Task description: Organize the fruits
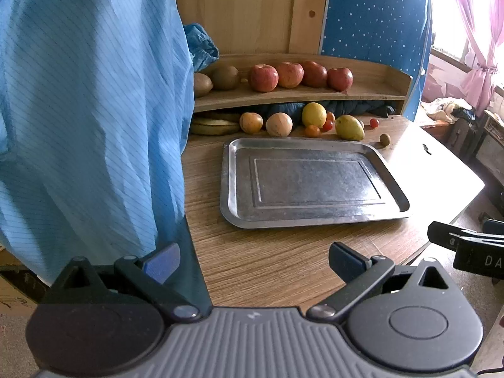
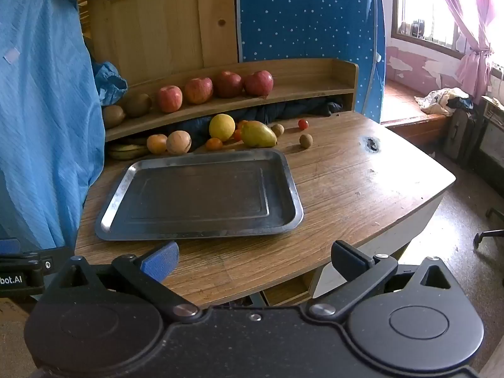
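An empty metal tray (image 1: 239, 189) (image 2: 126, 182) lies on the wooden table. Behind it sit loose fruits: a yellow lemon (image 1: 314, 114) (image 2: 222, 127), a green-yellow mango (image 1: 349, 128) (image 2: 258, 134), two orange-tan round fruits (image 1: 251, 122) (image 2: 178, 142), small tomatoes (image 1: 374, 122) (image 2: 303, 123) and bananas (image 1: 214, 126) (image 2: 127, 151). Several red apples (image 1: 264, 77) (image 2: 198, 90) and kiwis (image 1: 225, 77) (image 2: 137, 104) line the shelf above. My left gripper (image 1: 253, 260) hangs open over the table's near edge, nothing between its fingers. My right gripper (image 2: 255, 260) is open too, short of the tray.
A person's light blue garment (image 1: 88, 110) (image 2: 41, 119) fills the left side, close to the tray. The table's right edge (image 2: 434, 195) drops to the floor. A dark hole (image 2: 371, 145) marks the tabletop. The other gripper's black body (image 1: 466, 245) shows at far right.
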The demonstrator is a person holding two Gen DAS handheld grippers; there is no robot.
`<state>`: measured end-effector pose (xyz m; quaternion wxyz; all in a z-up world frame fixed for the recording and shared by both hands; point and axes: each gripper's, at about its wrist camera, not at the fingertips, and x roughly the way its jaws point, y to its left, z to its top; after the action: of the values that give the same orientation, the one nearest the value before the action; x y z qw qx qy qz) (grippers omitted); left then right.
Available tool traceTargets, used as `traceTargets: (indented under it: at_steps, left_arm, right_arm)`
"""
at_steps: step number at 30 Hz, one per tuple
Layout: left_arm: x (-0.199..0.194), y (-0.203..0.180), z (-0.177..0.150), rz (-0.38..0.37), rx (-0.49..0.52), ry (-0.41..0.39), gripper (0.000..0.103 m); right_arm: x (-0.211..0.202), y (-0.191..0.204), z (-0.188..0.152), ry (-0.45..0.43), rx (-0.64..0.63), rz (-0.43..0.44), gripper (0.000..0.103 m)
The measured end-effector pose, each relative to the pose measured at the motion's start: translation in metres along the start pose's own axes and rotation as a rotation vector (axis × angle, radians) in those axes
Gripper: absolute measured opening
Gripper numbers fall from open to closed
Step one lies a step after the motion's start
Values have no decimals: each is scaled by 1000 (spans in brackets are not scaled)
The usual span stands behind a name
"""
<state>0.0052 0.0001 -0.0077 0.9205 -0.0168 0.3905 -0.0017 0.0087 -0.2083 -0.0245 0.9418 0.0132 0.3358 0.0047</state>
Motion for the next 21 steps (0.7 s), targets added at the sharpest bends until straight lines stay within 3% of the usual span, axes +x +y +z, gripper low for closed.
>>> traceTargets:
  at_steps: [21]
  left_arm:
    - [12,-4,8,10,-8,43,103]
  right_arm:
    - [12,-4,1,23,-2,8,103]
